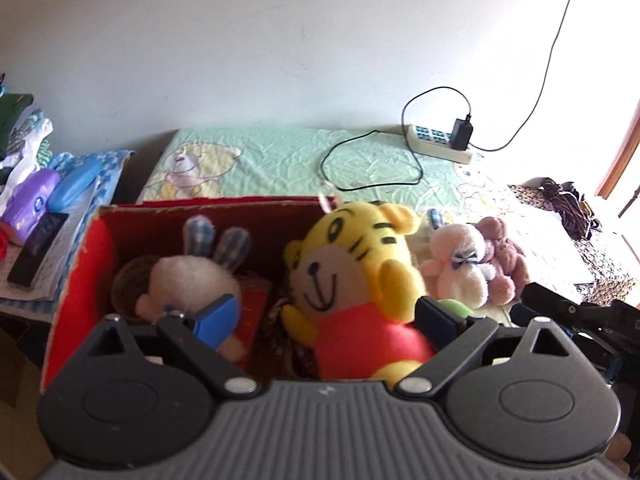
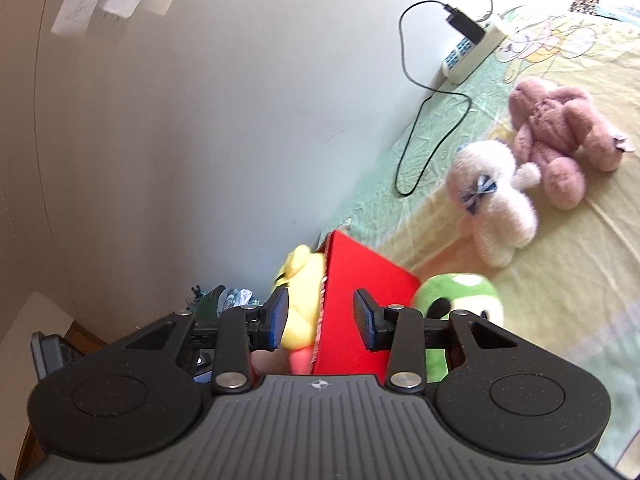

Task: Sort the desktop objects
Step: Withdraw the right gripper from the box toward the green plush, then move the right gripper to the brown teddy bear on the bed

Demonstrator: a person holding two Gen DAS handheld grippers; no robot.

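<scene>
A red cardboard box [image 1: 76,280] stands on the bed and holds a white bunny plush [image 1: 192,276] with plaid ears. A yellow tiger plush [image 1: 352,276] in a red shirt leans at the box's right end, between the spread fingers of my open left gripper [image 1: 326,318]; only the right finger touches it. My right gripper [image 2: 320,320] is open, its fingers straddling the edge of the red box [image 2: 360,304], with the tiger [image 2: 300,300] by the left pad. A green mushroom plush [image 2: 460,296], a white bear [image 2: 492,200] and a mauve bear [image 2: 560,136] lie on the sheet beyond.
A power strip [image 1: 440,144] with a black charger and looping cable [image 1: 372,160] lies by the wall. A side table at the left carries a purple toy [image 1: 32,200], a blue case [image 1: 76,184] and a black device [image 1: 36,248]. Dark patterned fabric [image 1: 568,200] lies far right.
</scene>
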